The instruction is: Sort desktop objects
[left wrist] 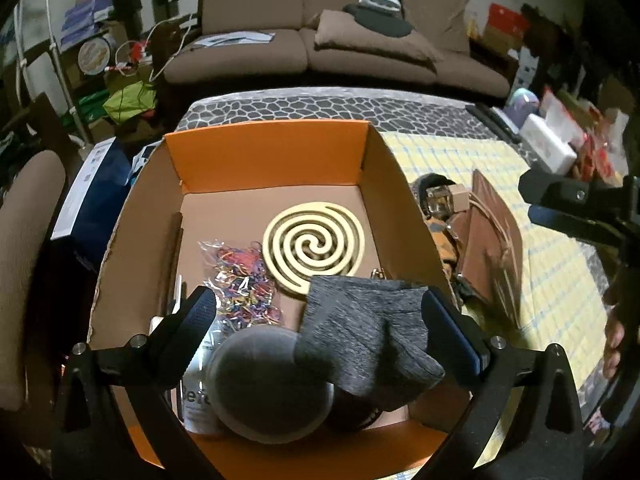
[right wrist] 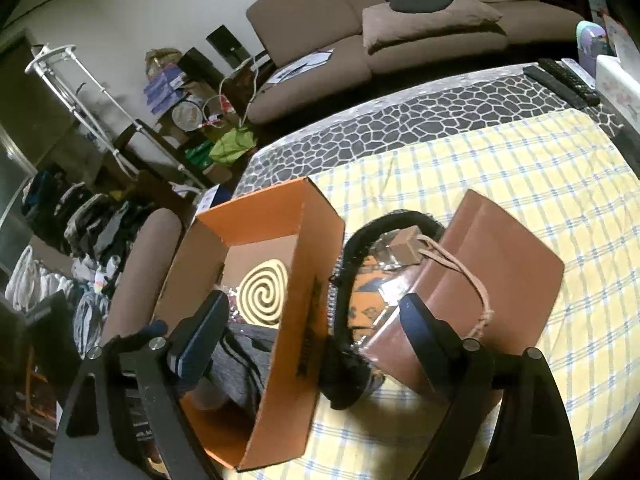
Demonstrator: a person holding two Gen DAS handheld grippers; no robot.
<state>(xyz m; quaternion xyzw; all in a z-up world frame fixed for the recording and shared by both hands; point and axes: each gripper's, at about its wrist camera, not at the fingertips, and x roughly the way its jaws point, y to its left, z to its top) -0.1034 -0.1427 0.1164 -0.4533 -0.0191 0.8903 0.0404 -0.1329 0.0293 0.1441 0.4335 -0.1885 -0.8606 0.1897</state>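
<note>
An orange cardboard box (left wrist: 272,152) holds a cream spiral coil (left wrist: 314,248), a clear bag of coloured rubber bands (left wrist: 244,280), a grey knit cloth (left wrist: 360,332) and a round grey object (left wrist: 264,388). My left gripper (left wrist: 320,320) hangs open above the box's near end. The grey cloth lies loose between its wide-spread fingers, draped partly over the round object. My right gripper (right wrist: 316,332) is open too, straddling the box's right wall (right wrist: 308,300), with nothing pinched. It also shows at the right edge of the left wrist view.
Right of the box on the yellow checked cloth (right wrist: 520,168) lie a black fuzzy band (right wrist: 352,272), a clear bottle with a brown cap (right wrist: 404,250) and a brown paper bag (right wrist: 508,276) with string handles. A remote (right wrist: 560,80) lies at the table's far right. A sofa stands behind.
</note>
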